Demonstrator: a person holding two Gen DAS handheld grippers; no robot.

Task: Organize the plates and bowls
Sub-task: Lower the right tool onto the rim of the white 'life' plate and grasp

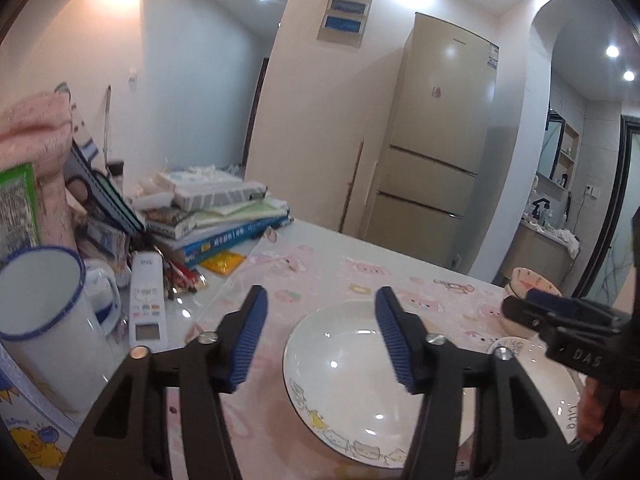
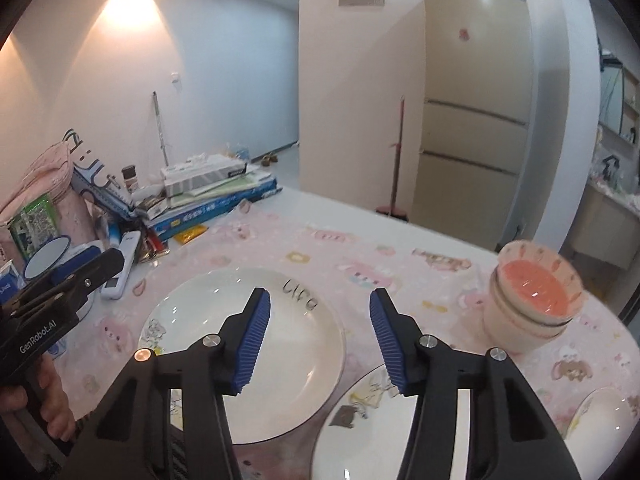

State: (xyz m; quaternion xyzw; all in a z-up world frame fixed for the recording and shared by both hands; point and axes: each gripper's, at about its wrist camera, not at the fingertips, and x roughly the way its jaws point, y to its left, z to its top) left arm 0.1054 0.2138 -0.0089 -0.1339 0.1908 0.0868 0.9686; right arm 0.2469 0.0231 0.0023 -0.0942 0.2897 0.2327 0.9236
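I have both tools above the pink cartoon-print tablecloth [image 2: 320, 248] with nothing gripped. The left gripper [image 1: 320, 336] has its jaws wide apart, hovering over the near-left rim of a white cartoon-edged plate [image 1: 340, 376]. The right gripper [image 2: 318, 340] is likewise spread open, poised over the gap between that plate [image 2: 224, 344] and a second plate [image 2: 372, 432] at the bottom edge of its view (a third white rim [image 2: 604, 412] shows at the far right, too cut off to name).

The stacked pink bowls [image 2: 528, 304] stand at the table's far right, well apart from the plates, so I judge the bowls as already gathered and the plates as the step in hand: an approach, no grasp yet.

My next move should be to drop one tool so a blue pad slides under a plate's rim with the other above, close, lift, and set it on its neighbour. The glazed rim may slip, so I would bite deep.
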